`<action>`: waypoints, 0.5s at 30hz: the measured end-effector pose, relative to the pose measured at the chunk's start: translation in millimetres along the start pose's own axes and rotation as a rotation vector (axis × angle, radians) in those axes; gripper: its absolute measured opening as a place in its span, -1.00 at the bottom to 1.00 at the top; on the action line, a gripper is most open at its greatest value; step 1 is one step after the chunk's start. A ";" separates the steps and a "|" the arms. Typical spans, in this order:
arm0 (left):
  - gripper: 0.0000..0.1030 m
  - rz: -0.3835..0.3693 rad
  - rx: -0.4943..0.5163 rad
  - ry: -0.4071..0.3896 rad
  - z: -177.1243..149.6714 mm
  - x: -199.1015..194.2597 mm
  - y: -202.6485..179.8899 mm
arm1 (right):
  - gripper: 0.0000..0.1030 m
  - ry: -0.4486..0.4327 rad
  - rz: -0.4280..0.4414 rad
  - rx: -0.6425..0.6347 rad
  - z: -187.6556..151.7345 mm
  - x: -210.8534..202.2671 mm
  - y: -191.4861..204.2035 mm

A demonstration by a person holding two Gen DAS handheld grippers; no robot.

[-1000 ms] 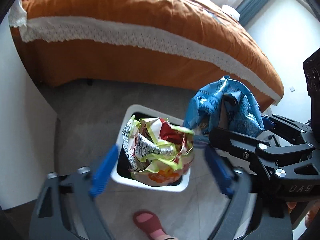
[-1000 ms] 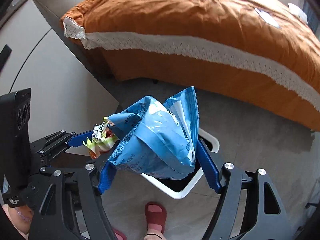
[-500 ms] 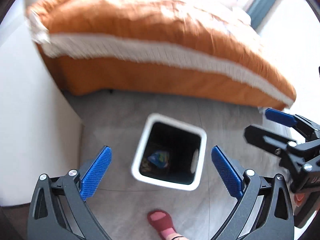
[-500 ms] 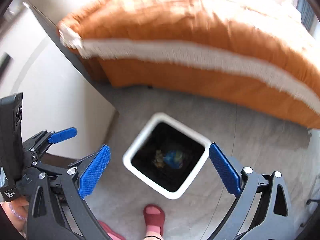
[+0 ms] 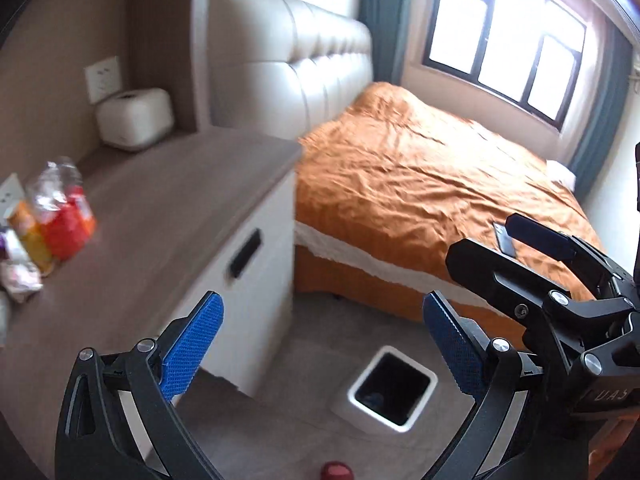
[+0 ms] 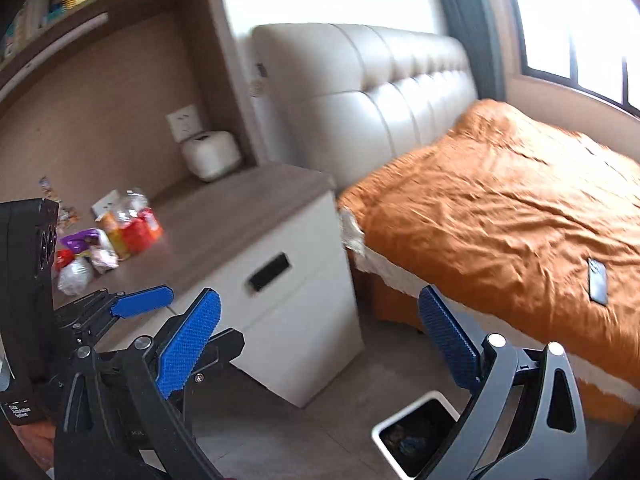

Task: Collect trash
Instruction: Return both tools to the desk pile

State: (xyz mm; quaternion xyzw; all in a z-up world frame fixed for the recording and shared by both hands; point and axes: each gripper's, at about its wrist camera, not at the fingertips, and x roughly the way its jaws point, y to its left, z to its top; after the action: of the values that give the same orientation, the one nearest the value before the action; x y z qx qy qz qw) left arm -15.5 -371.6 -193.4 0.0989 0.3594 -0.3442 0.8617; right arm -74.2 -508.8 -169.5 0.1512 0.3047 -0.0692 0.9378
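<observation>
- Trash (image 6: pixel 116 232) is what remains to gather: a cluster of crumpled wrappers and bags, red, orange, purple and clear, lying on the worktop (image 5: pixel 168 208) towards its left end, blurred in both views
- bed (image 5: pixel 432 184) with an orange cover fills the right of the room, a padded cream headboard (image 6: pixel 380 92) behind it and a dark phone (image 6: pixel 597 280) lying on the cover
- worktop tops a white cabinet (image 6: pixel 296 292) that stands just beside the bed
- bin (image 5: pixel 390 390), white-rimmed and square, sits on the floor between cabinet and bed; something blue lies at its dark bottom
- right gripper (image 6: pixel 320 344) hangs above the floor near the bin, jaws spread wide, nothing between them
- left gripper (image 5: pixel 324 352) is likewise wide apart and empty, over the bin
- small white box (image 5: pixel 134 120) rests at the worktop's back corner, under a wall socket (image 5: pixel 103 78)
</observation>
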 end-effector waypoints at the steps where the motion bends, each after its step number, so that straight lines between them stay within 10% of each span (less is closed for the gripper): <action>1: 0.91 0.059 -0.016 -0.030 3.1 -17.4 15.5 | 0.91 -0.020 0.048 -0.039 11.5 0.9 16.0; 10: 0.91 0.354 -0.123 -0.130 -0.9 -100.6 139.6 | 0.91 -0.021 0.318 -0.235 47.5 29.0 148.1; 15: 0.91 0.422 -0.122 -0.118 -12.6 -107.8 214.1 | 0.91 0.038 0.329 -0.245 53.4 59.4 199.9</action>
State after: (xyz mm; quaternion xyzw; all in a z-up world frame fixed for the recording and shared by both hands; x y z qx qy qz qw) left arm 65.4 -150.8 -144.8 0.0992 0.3002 -0.1389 0.9385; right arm 47.3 -339.6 -115.4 0.0848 0.2998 0.1253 0.9419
